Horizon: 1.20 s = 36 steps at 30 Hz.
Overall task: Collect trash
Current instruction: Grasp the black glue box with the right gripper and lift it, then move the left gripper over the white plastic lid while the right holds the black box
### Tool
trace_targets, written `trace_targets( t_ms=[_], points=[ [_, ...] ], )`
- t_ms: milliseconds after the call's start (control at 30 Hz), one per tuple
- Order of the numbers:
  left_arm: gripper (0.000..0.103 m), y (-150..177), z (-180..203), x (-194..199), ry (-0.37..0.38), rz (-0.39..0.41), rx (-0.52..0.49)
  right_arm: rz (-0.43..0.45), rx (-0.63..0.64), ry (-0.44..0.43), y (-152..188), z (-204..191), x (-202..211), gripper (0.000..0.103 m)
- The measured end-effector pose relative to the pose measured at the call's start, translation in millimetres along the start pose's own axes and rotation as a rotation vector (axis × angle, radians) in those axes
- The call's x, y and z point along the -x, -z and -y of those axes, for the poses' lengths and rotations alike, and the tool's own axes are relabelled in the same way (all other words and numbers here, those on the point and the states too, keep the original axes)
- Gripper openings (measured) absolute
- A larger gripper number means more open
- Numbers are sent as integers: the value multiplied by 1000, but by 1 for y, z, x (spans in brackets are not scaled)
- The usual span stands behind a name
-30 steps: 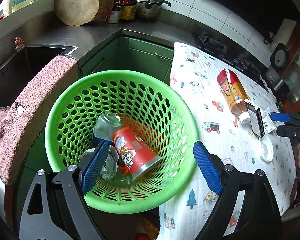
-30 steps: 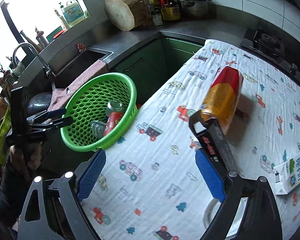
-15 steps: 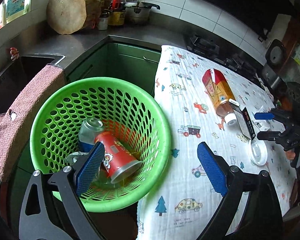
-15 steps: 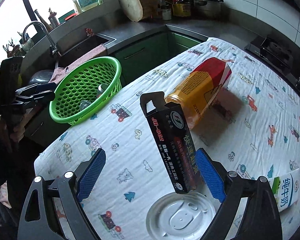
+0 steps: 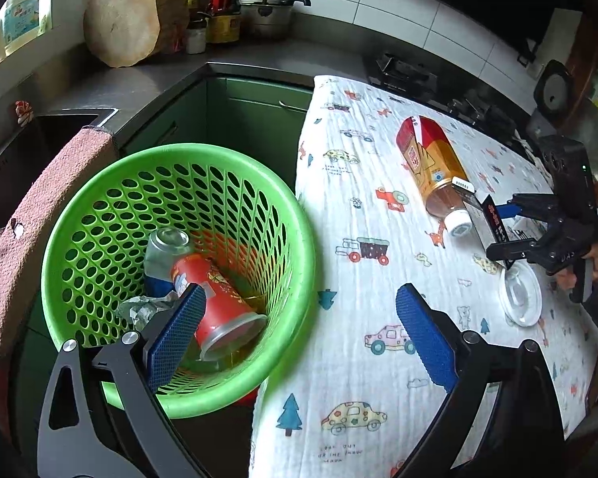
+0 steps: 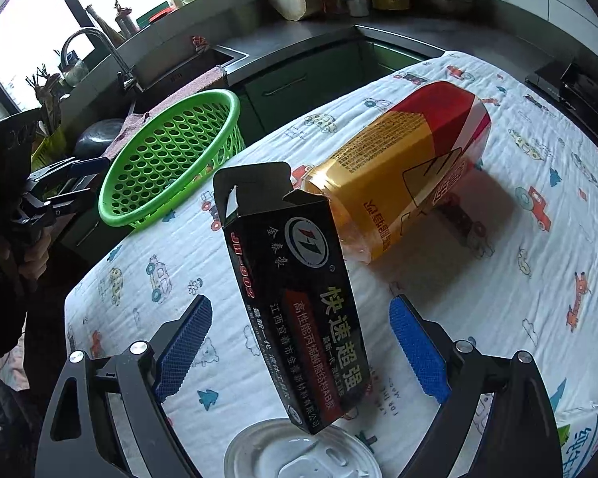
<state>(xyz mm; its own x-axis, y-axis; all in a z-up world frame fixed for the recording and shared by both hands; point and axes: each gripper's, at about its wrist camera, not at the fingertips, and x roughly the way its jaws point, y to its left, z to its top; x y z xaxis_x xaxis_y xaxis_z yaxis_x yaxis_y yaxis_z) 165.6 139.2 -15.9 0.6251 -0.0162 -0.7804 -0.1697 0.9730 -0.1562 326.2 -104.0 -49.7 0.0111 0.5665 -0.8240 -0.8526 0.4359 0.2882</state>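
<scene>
While spread wide around the black box (image 6: pixel 299 298) without gripping it, right claw (image 6: pixel 299 350) poised; left claw (image 5: pixel 295 334) released by green basket (image 5: pixel 299 215). Already binned: cans, wrapper. Left on bench (image 5: pixel 362 358): box, bottle (image 5: pixel 430 171), lid (image 5: pixel 520 292).

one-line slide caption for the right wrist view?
Open right gripper straddles a black box beside a tipped bottle, green basket beyond.

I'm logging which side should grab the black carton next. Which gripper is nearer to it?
Right. The right gripper has the black carton between its open jaws. The left gripper is across the table by the green basket.
</scene>
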Motion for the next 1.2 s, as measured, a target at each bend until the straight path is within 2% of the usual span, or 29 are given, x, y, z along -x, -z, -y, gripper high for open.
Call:
trace_targets(
  t_ms=[200, 500, 667, 900, 1200],
  points=[
    [95, 0, 6, -8, -8, -15, -10, -15, 20, -33, 0, 3, -9, 82],
    [95, 5, 21, -18, 5, -42, -37, 15, 2, -45, 4, -1, -4, 48],
    [95, 8, 37, -20, 39, -51, -59, 45, 0, -7, 10, -13, 11, 45],
    [95, 14, 77, -13, 107, -45, -138, 140, -45, 52, 25, -25, 54, 43],
    [95, 26, 157, -25, 248, -78, -290, 234, -162, 117, 70, -23, 115, 41]
  ],
)
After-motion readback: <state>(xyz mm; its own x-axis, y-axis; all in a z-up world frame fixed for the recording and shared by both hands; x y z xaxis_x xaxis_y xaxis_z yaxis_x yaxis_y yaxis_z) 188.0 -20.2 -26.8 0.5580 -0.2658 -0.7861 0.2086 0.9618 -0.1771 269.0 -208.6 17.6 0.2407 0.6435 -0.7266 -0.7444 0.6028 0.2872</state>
